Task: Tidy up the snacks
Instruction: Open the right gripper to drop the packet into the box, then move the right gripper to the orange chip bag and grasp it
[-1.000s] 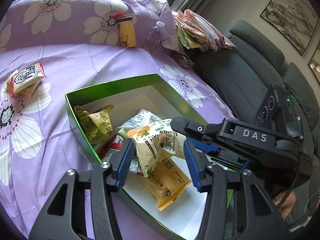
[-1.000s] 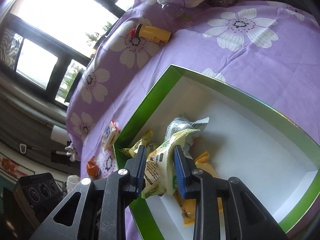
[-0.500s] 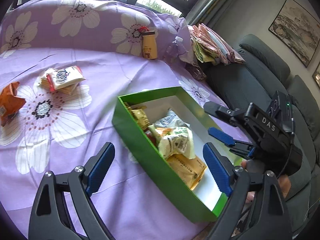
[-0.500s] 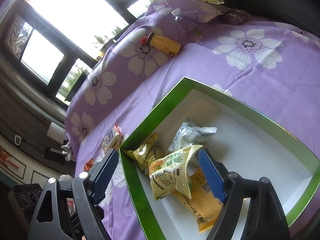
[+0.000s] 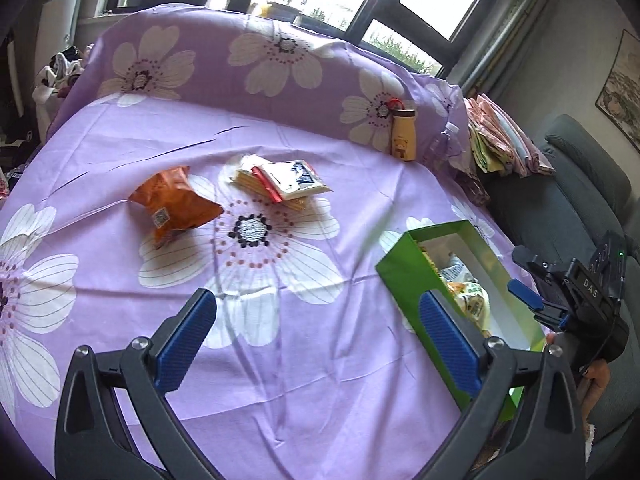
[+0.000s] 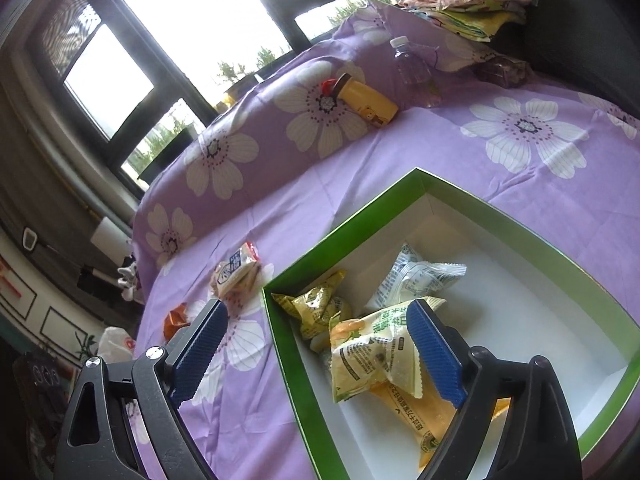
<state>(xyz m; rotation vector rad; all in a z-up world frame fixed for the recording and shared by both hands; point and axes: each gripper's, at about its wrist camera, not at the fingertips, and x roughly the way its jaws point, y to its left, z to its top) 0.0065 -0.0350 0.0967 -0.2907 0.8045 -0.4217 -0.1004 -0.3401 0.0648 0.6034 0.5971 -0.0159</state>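
Purple floral cloth [image 5: 280, 128]; left gripper [image 5: 316, 344], right gripper [image 6: 320, 348] angled down, jaws opening, empty.

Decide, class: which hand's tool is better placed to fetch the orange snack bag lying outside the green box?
Left. The left tool faces open cloth with the orange snack bag ahead, its jaws opening and empty. The right tool, also opening and empty, hangs over the green box.
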